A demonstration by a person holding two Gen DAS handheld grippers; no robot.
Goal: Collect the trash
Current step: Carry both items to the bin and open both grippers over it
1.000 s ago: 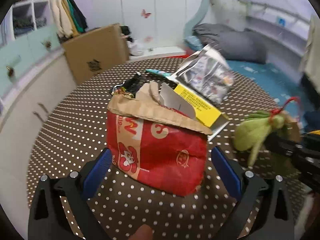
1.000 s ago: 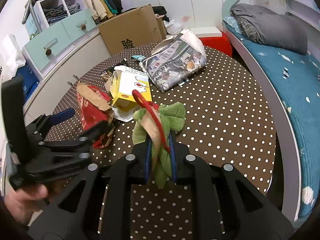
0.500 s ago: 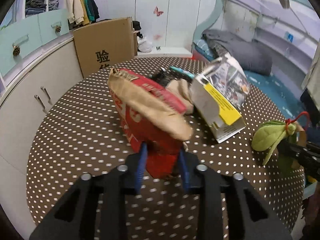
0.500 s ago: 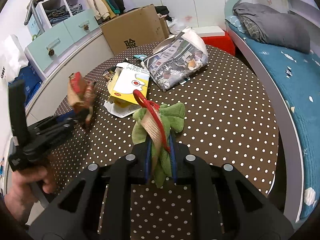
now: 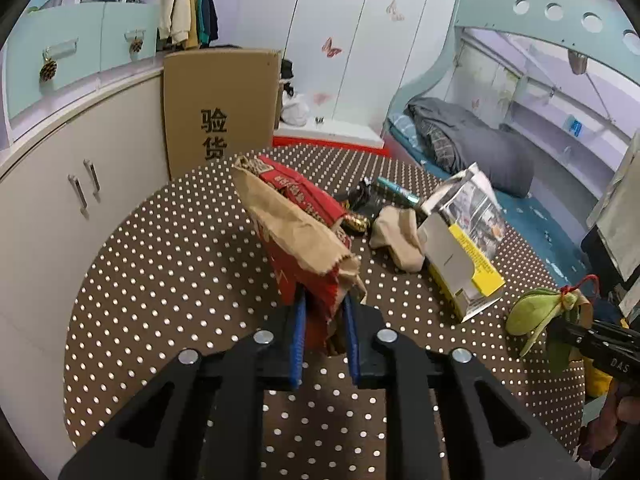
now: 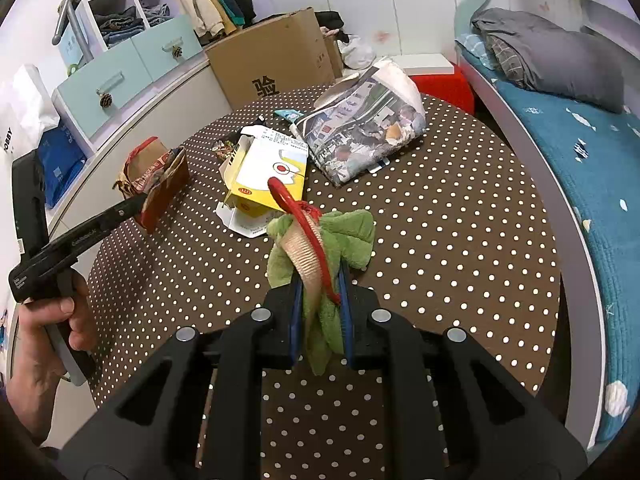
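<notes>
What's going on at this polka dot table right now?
A person is clearing trash with two handheld grippers. The left gripper is shut on a torn red paper bag, lifted off the table. The right gripper is shut on a green cloth bundle with a red loop. A yellow box, a newspaper and small wrappers lie on the table.

Dotted table (image 6: 460,240): yellow carton (image 6: 266,172), newspaper bag (image 6: 360,132), perhaps wrappers (image 6: 224,146).

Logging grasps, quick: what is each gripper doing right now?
Left gripper: closed on the red paper bag, lifted off the table.
Right gripper: closed on the green cloth item.
</notes>
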